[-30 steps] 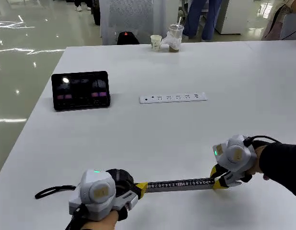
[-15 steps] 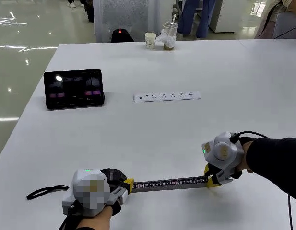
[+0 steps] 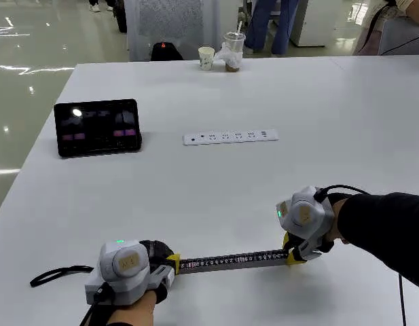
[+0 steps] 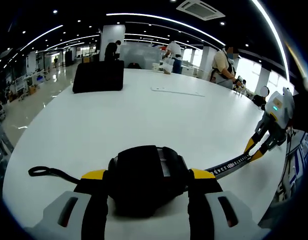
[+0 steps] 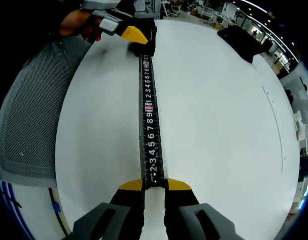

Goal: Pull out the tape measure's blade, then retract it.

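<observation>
The black tape measure case (image 4: 146,175) sits between the yellow-tipped jaws of my left gripper (image 3: 170,263), which is shut on it at the table's near left. Its wrist strap (image 3: 53,275) trails left on the table. The blade (image 3: 233,259) runs out to the right, lying just above the white table (image 3: 195,190). My right gripper (image 3: 290,256) is shut on the blade's end. In the right gripper view the blade (image 5: 150,125) stretches from my jaws up to the case (image 5: 145,48), with printed numbers showing.
A black tablet (image 3: 97,126) stands at the far left. A white power strip (image 3: 229,137) lies mid-table. Cups (image 3: 221,56) stand at the far edge, with people's legs behind. Bare table lies around both grippers.
The head camera has shifted. The visible length of blade between the two grippers looks about the same; both grippers keep their hold.
</observation>
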Available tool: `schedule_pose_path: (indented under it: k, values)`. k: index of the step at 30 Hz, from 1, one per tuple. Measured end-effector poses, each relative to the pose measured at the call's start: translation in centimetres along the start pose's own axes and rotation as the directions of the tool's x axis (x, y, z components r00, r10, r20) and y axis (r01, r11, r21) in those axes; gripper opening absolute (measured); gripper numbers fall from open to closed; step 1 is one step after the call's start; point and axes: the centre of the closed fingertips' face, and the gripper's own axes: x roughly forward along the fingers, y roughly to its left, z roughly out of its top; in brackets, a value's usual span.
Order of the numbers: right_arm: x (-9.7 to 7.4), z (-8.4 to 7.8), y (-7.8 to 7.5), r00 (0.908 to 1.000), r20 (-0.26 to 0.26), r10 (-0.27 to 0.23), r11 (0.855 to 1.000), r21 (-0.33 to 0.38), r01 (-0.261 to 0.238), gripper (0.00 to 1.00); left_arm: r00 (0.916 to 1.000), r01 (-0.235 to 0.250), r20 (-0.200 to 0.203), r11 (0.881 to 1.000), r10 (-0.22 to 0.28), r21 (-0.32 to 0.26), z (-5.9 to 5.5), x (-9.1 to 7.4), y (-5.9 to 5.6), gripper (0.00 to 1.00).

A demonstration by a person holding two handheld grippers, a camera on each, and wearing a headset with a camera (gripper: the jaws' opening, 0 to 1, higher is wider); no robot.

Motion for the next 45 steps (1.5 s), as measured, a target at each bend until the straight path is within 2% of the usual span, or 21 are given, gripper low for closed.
schedule_pose_path:
  k: [10, 11, 17, 35, 41, 42, 45]
  values:
    - [0.1, 0.1, -0.1, 1.0, -0.002, -0.006, 1.0, 0.014, 0.006, 0.12, 0.9996, 0.002, -0.027, 0.999, -0.001, 0.043, -0.2, 0.1, 0.1, 0.58]
    - [0.1, 0.1, -0.1, 0.9999, -0.004, -0.014, 0.999, 0.032, 0.015, 0.12, 0.9996, 0.003, -0.027, 0.999, -0.002, 0.039, -0.2, 0.1, 0.0, 0.58]
    - [0.2, 0.4, 0.0, 0.9994, -0.033, -0.01, 1.0, 0.015, 0.01, 0.12, 0.9996, 0.005, -0.028, 0.999, -0.004, 0.04, -0.2, 0.1, 0.0, 0.58]
    - [0.3, 1.2, 0.2, 0.9994, -0.031, -0.013, 0.999, 0.043, 0.014, 0.11, 0.9992, 0.011, -0.038, 0.998, -0.009, 0.055, -0.4, 0.0, 0.0, 0.58]
    - [0.4, 1.4, 0.2, 0.9996, -0.024, -0.013, 0.999, 0.05, 0.015, 0.11, 0.998, 0.01, -0.063, 0.992, -0.002, 0.126, -0.9, 0.1, 0.1, 0.57]
    - [0.5, 1.5, 0.2, 0.9997, -0.022, -0.014, 0.999, 0.047, 0.015, 0.11, 0.9982, 0.011, -0.06, 0.994, -0.005, 0.105, -0.8, 0.2, 0.0, 0.57]
    - [0.5, 1.5, 0.2, 0.9996, -0.025, -0.014, 0.999, 0.05, 0.016, 0.11, 0.998, 0.01, -0.063, 0.994, -0.003, 0.108, -0.8, 0.2, 0.1, 0.57]
